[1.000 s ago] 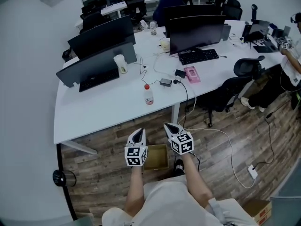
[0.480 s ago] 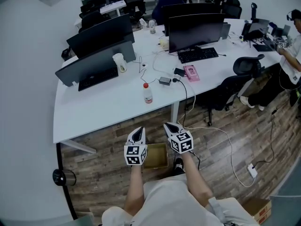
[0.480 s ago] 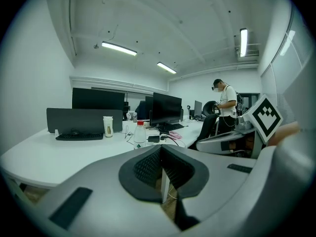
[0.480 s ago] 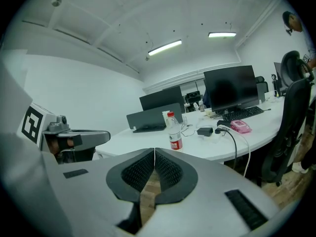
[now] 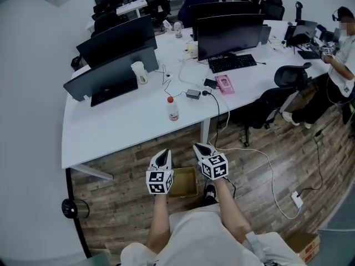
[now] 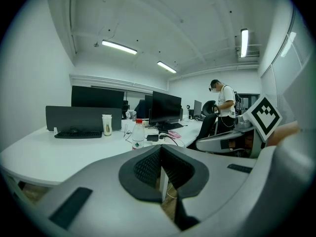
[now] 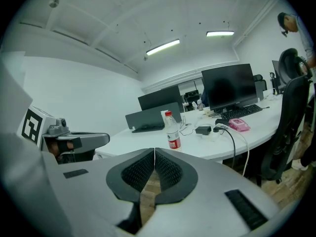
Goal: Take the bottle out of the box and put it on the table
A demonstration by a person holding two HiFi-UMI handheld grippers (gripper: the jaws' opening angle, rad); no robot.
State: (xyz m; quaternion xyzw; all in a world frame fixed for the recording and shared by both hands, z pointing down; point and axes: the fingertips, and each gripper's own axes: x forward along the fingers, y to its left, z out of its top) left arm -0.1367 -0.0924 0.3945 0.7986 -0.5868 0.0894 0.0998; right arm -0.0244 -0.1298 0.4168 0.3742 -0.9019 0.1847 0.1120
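I judge the task finished: the bottle [image 5: 172,108] stands mid-frame on the table [image 5: 122,132], the box [image 5: 184,184] at lower centre. My left gripper [image 5: 163,155] and right gripper [image 5: 202,148] are closed and empty, so no move remains.

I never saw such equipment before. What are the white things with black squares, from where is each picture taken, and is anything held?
There is no robot: a person holds a two-jaw tool, called a gripper, in each hand. The head view comes from a camera on the person's head, looking down; it shows the left gripper and the right gripper. The cubes with black squares belong to them. The other two pictures come from a camera on each gripper, looking along its jaws. Both pairs of jaws are closed and hold nothing. Close by them a cardboard box sits on the wooden floor. On the white table stand a bottle with a red cap, a cup, monitors, keyboards and a pink box.
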